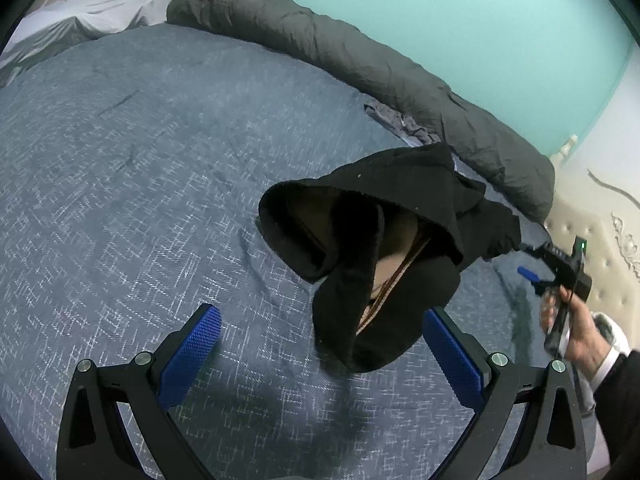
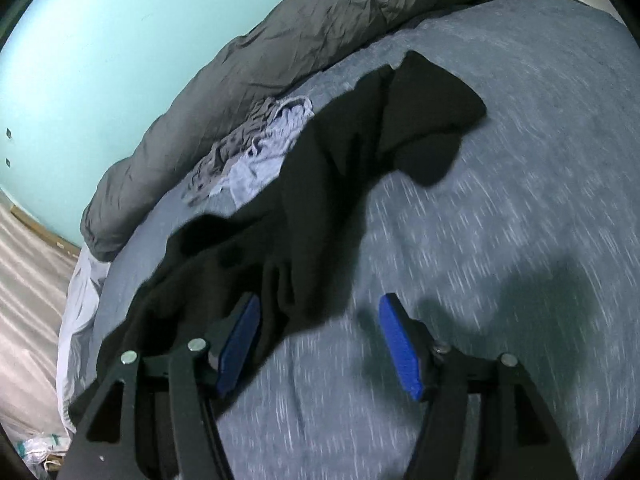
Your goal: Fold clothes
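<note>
Black garment (image 1: 384,248) is sitting in a rumpled heap on the blue bed cover (image 1: 120,200), toward the side near the rolled-up grey duvet (image 1: 360,52) that runs along the teal wall (image 1: 440,8). In the left wrist view it's bunched up with a tan lining showing through the opening, nowhere near flat. The left gripper (image 1: 320,340) hangs over the cover with its blue pads wide apart, nothing between them, though the near edge of the garment sits just beyond the right pad. The right gripper (image 2: 320,340) is spread open too; in its own view the black cloth trails past and drapes by its left pad (image 2: 240,344), but the pads aren't pinching it. That view is motion-blurred, so finer detail is hard to read. You can also see the right gripper from the left camera, held in a hand (image 1: 576,332) at the far right edge. There's a small crumpled pale cloth (image 2: 256,148) lying between the garment and the duvet.
</note>
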Demonstrator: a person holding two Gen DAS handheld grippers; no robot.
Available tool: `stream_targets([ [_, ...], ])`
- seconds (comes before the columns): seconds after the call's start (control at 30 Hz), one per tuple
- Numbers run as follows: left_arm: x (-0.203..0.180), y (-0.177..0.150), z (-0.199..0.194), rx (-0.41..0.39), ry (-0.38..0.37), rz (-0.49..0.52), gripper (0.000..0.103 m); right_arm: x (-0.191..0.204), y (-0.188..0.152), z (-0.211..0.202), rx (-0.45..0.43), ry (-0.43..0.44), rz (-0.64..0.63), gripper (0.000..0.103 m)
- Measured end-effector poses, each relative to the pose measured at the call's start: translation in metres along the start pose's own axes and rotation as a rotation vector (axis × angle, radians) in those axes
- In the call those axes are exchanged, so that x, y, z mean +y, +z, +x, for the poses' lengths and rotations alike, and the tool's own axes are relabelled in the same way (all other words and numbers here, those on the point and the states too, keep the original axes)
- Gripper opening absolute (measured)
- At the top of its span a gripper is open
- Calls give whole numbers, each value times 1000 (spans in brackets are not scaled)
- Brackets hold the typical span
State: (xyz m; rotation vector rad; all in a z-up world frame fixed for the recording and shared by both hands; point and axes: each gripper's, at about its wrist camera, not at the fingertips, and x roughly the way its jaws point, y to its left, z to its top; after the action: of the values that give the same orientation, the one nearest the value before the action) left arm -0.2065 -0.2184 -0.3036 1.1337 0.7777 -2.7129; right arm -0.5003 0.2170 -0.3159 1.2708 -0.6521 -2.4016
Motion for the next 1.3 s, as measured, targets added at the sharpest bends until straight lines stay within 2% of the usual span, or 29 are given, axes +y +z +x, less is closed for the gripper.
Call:
stream_targets([
  [0.27, -2, -3, 18, 26, 28, 26, 103, 3, 21, 49, 32, -32, -52, 63],
  [0.33, -3, -4, 21, 30, 31, 30, 103, 0, 20, 58, 42, -35, -61, 48],
  [0.4, -3, -4, 23, 32, 32, 34, 103, 0, 17, 61, 40, -28, -83, 24],
  [0.47, -4, -4, 25, 34, 33, 41, 103, 4, 15, 57, 37, -40, -126, 9],
  [0.53, -4, -4, 26, 40, 27, 39, 103, 7, 15, 46, 13, -42, -147, 8],
  [0.73, -13, -5, 25, 37, 5, 50, 103, 13, 9, -29, -93, 10, -152, 7],
  [0.93, -19, -8, 17, 37, -16, 55, 103, 19, -22, -140, -177, 74, -155, 7],
  [1.13, -24, -10, 2, 21, -52, 54, 103, -5, -79, -211, -180, 71, -80, 7],
  [1.3, -26, -16, -7, 29, -74, 63, 103, -36, -136, -242, -165, 38, 20, 7],
])
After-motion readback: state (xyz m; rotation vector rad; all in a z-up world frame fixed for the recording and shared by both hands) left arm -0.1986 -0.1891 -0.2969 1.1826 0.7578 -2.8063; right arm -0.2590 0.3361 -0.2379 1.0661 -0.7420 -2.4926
